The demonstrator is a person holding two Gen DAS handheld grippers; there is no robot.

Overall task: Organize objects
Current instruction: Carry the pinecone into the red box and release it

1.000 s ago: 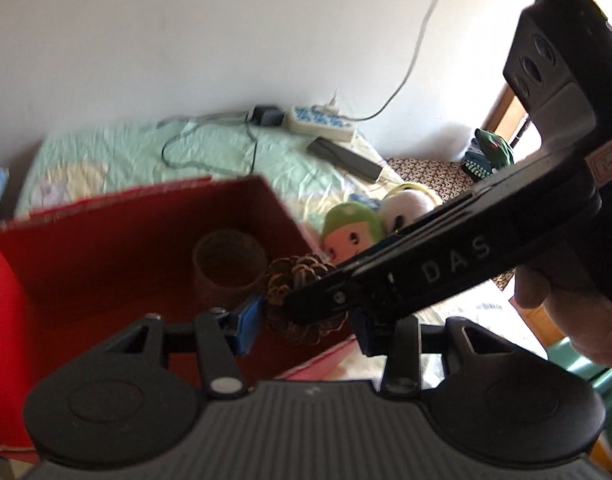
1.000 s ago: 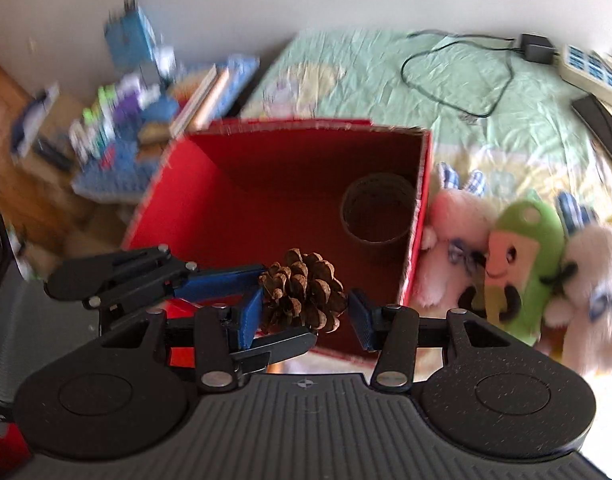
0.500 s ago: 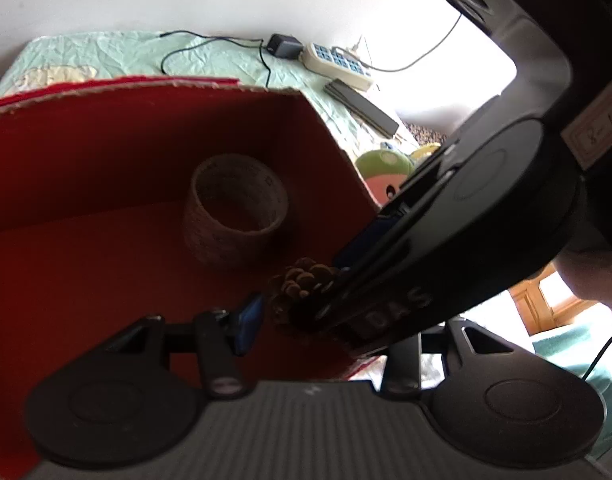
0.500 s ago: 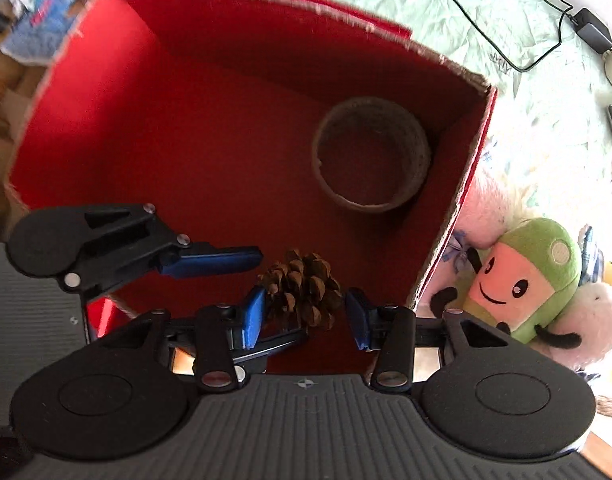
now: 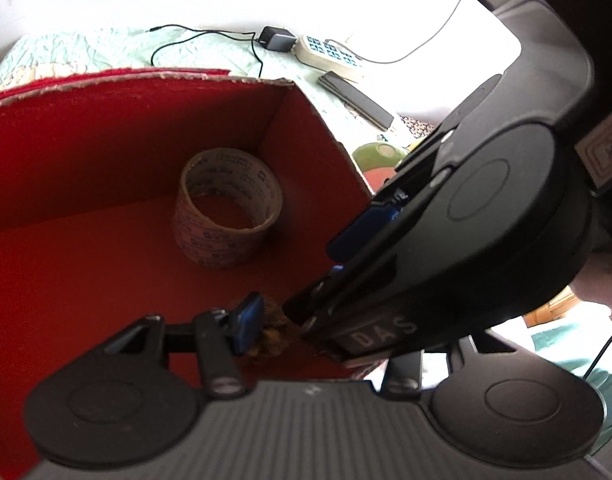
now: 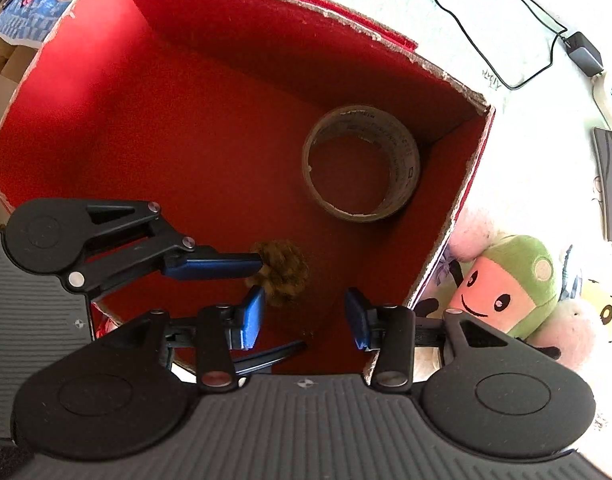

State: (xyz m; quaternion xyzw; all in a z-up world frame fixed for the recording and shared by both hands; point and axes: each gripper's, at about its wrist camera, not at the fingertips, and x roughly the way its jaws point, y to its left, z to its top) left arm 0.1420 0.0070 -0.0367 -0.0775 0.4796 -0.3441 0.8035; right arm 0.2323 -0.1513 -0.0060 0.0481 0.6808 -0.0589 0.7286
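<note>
The pine cone (image 6: 280, 270) is inside the red box (image 6: 471, 176), just ahead of the right tool (image 6: 304, 318) and a little to its left, low over the near part of the box floor. It shows blurred, so whether it already rests on the floor or is just dropping cannot be told.

The right tool stands wide, with nothing between its blue pads. The left tool (image 6: 281, 301) comes in from the right tool's left. One of its fingers (image 6: 210, 266) reaches to the cone's edge, and the other lies well apart from the cone, closer to the right tool's body. It looks wide too, with the cone not clamped. In the left wrist view the right tool's body hides the far finger, so that reading rests on the right wrist view.

A tape roll (image 6: 403, 168) sits upright in the box corner, ahead and to the right of the right tool, apart from the cone. Two things are therefore in the box, and the cone's placing seems all but finished.

Outside the box wall, to the right of the right tool, a green plush toy (image 6: 505, 276) and paler ones beside it lie on the bed (image 6: 485, 20). These look like what is left to sort, once both tools are lifted clear of the box.
</note>
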